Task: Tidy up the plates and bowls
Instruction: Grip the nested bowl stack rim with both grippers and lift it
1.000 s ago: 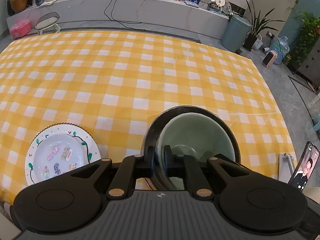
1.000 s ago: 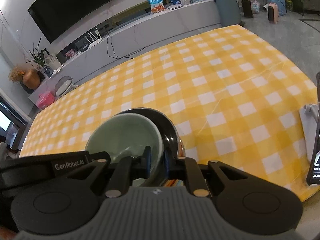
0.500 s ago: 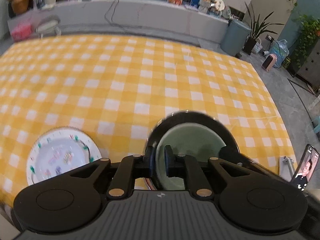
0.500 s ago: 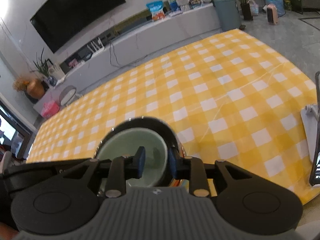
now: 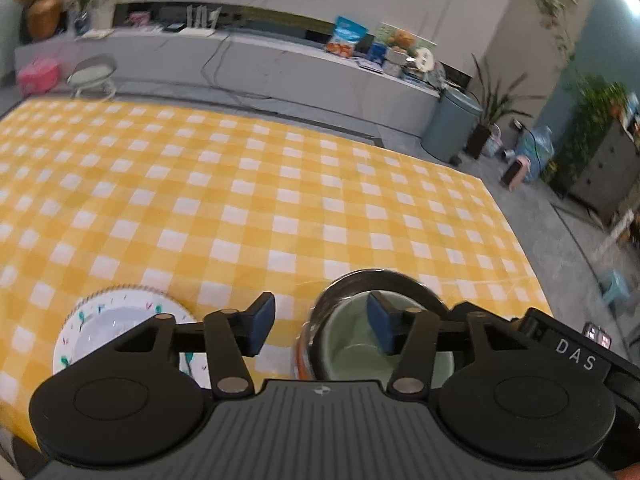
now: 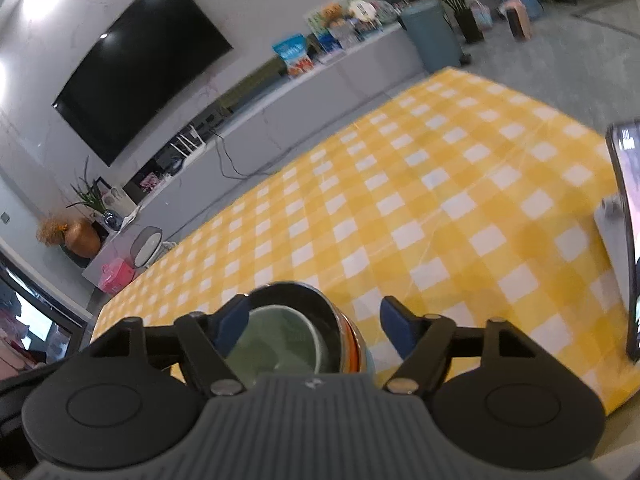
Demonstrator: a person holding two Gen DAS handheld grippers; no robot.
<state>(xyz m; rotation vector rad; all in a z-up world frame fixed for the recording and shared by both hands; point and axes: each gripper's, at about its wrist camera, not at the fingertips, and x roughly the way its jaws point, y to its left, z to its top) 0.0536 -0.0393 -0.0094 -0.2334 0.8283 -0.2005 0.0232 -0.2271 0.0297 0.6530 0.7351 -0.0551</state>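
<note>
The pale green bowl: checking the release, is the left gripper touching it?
Cannot tell. In the left wrist view, the left gripper has just been opening; one pad overlaps the pale green bowl, with no visible gap or contact.

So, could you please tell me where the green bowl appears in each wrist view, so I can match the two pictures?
Left wrist view: the green bowl sits low and right of centre, nested in a dark bowl, partly behind the right-hand jaw.
Right wrist view: the green bowl sits low and left of centre, behind the left-hand jaw.
Shared landmark: the blue-grey bin beyond the table.
</note>
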